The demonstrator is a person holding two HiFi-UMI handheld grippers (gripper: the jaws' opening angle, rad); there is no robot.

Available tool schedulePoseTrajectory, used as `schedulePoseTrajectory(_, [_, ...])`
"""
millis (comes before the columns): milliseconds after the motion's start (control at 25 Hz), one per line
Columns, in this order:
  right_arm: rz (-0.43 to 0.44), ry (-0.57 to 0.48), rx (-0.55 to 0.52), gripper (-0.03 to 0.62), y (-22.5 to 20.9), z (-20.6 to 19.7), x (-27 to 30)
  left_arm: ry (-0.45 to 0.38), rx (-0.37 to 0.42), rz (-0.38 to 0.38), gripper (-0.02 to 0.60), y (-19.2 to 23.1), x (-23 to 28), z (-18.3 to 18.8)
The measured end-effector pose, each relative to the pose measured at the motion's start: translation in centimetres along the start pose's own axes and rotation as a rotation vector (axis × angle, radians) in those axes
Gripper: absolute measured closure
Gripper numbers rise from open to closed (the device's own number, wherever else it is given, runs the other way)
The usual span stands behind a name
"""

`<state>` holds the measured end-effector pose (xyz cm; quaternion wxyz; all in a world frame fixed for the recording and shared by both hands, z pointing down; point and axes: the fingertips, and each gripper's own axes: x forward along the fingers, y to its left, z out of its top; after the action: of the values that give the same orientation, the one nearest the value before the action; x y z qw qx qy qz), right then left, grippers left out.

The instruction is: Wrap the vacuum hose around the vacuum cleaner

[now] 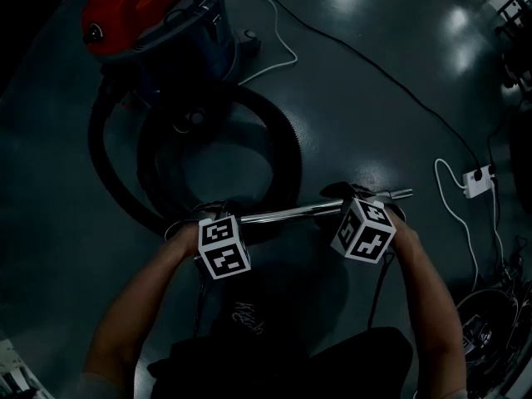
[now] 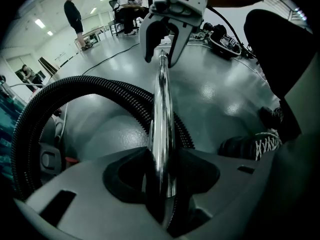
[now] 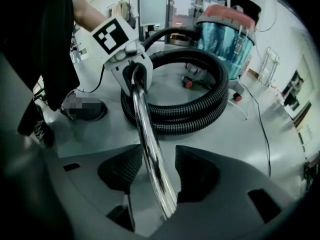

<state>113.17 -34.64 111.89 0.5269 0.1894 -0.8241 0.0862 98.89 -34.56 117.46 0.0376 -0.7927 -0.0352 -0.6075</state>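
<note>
The vacuum cleaner (image 1: 150, 15), red lid over a blue drum, stands on the floor at the top left of the head view. Its black ribbed hose (image 1: 283, 152) lies in loops on the floor around and in front of it. A chrome wand tube (image 1: 291, 213) is held level between both grippers. My left gripper (image 1: 218, 221) is shut on the tube's left part, pads pressing both sides of it (image 2: 161, 176). My right gripper (image 1: 353, 202) straddles the tube near its right end. Its jaws (image 3: 155, 171) stand open, the tube against one pad with a gap to the other.
A white cable (image 1: 274, 32) and a thin black cable cross the floor behind the vacuum toward a white power strip (image 1: 478, 179). Cables and gear lie at the lower right (image 1: 486, 322). My shoe (image 2: 250, 144) is near the hose. A person (image 2: 74, 14) stands far off.
</note>
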Motion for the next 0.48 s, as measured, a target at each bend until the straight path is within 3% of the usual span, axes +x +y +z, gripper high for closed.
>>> schedulePoseTrajectory(200, [-0.027, -0.111, 0.105, 0.401, 0.6, 0.0, -1.6, 0.013, -0.050, -0.080, 0.399, -0.4, 0.6, 0.1])
schedulePoseTrajectory(480, [-0.063, -0.192, 0.142, 0.401, 2.0, 0.3, -3.3, 0.036, -0.109, -0.141, 0.397, -1.2, 1.3, 0.5])
